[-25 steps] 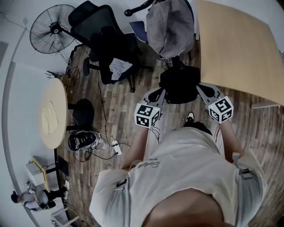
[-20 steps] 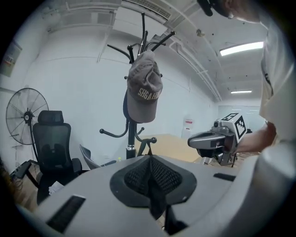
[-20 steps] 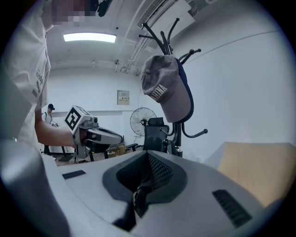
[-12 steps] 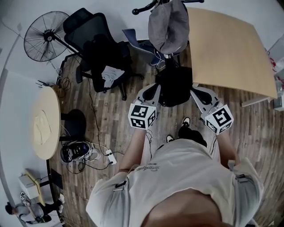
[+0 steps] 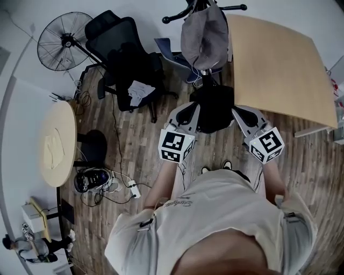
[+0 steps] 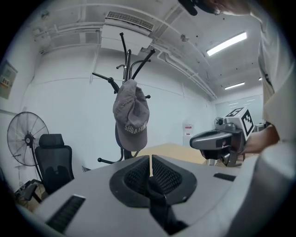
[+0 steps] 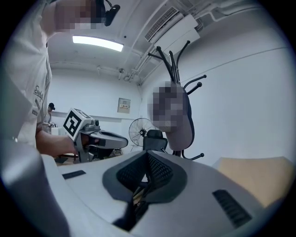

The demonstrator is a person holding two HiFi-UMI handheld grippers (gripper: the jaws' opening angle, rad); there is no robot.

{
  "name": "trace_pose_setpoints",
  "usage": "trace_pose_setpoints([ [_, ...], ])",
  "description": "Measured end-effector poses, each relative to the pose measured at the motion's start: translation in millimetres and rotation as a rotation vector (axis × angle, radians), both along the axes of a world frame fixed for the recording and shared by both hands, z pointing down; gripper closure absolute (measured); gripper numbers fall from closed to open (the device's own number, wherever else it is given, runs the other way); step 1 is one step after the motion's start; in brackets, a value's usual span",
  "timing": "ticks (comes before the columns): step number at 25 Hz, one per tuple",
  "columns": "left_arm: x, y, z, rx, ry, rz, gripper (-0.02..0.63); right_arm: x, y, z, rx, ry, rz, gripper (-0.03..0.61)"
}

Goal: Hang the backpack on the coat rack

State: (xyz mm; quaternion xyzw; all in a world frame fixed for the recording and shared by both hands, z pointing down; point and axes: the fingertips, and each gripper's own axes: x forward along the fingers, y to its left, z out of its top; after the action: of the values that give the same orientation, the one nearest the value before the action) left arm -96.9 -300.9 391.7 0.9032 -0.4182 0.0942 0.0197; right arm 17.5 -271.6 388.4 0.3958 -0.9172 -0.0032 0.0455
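The black backpack (image 5: 214, 110) hangs between my two grippers, just below the coat rack (image 5: 201, 8). A grey cap (image 5: 203, 35) hangs on the rack. My left gripper (image 5: 188, 114) holds the bag's left side and my right gripper (image 5: 242, 114) its right side. In the left gripper view the left gripper (image 6: 151, 169) is shut on a black strap (image 6: 155, 196), with the rack (image 6: 129, 55) and cap (image 6: 132, 115) straight ahead. In the right gripper view the right gripper (image 7: 147, 169) is also shut on a dark strap (image 7: 138, 199), and the rack (image 7: 171, 60) stands ahead on the right.
A wooden table (image 5: 274, 64) sits right of the rack. To the rack's left is a black office chair (image 5: 129, 59), with a standing fan (image 5: 62, 40) further left. A round table (image 5: 54, 145) is at the left, with cables and a power strip (image 5: 134, 188) on the floor.
Both grippers have risen with the backpack held between them, bringing it closer to the head camera. Both grips are unchanged.
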Motion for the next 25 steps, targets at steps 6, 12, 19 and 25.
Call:
trace_pose_setpoints([
  [6, 14.6, -2.5, 2.9, -0.049, 0.014, -0.011, 0.588, 20.2, -15.3, 0.8, 0.029, -0.02, 0.02, 0.584],
  [12, 21.8, -5.3, 6.6, -0.06, -0.019, -0.049, 0.588, 35.4, -24.7, -2.5, 0.037, -0.049, 0.004, 0.584],
  [19, 21.9, -1.3, 8.4, -0.038, -0.032, -0.109, 0.588, 35.8, -25.1, -0.9, 0.028, -0.054, -0.012, 0.584],
  [25, 19.0, 2.1, 23.3, -0.067, -0.011, -0.112, 0.588, 34.3, -19.6, 8.6, 0.02, -0.038, -0.004, 0.584],
])
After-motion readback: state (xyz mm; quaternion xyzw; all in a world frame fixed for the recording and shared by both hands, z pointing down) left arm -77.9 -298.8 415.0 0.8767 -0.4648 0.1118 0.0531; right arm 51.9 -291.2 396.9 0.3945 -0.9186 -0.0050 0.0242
